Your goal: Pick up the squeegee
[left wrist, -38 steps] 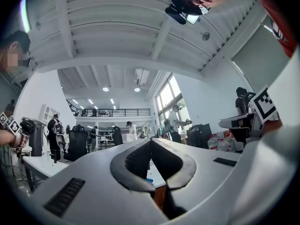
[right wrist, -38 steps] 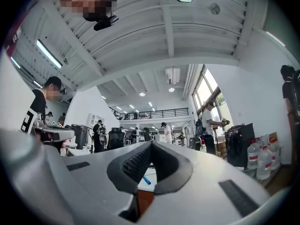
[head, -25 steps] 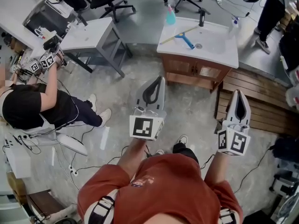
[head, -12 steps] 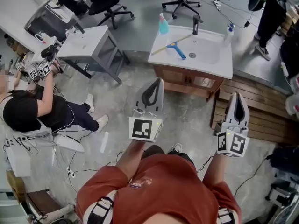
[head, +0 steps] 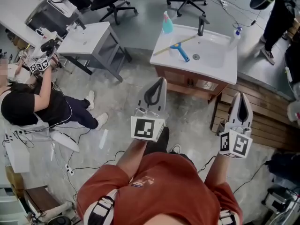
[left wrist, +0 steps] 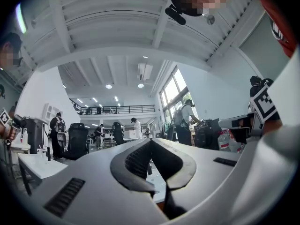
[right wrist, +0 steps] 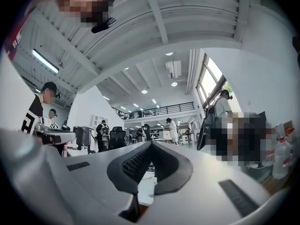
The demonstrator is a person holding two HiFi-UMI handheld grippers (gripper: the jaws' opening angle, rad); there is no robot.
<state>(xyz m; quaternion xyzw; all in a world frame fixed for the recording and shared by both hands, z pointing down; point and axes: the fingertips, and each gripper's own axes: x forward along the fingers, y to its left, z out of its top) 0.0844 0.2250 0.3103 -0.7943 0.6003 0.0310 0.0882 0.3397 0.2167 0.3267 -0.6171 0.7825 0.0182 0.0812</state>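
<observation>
The squeegee (head: 179,50), with a blue handle and a long pale blade bar, lies on the left part of the white sink top (head: 220,67) in the head view. Both grippers are held above the floor, well short of it. My left gripper (head: 162,80) points toward the sink cabinet, jaws together and empty. My right gripper (head: 240,94) hangs over the wooden decking, also shut on nothing. In the left gripper view the left gripper (left wrist: 150,142) has its pads meeting at the tip. The right gripper (right wrist: 151,143) looks the same in the right gripper view.
A blue spray bottle (head: 167,22), a black tap (head: 201,25) and a small bottle (head: 237,33) stand along the sink's back. A grey table (head: 89,37) is to the left, with a seated person (head: 33,108) beyond. Wooden decking (head: 265,109) lies right. Cables cross the floor.
The person has stepped toward the sink, carrying both grippers forward with them. Both pairs of jaws stay shut and empty. The squeegee has not moved on the sink top.
</observation>
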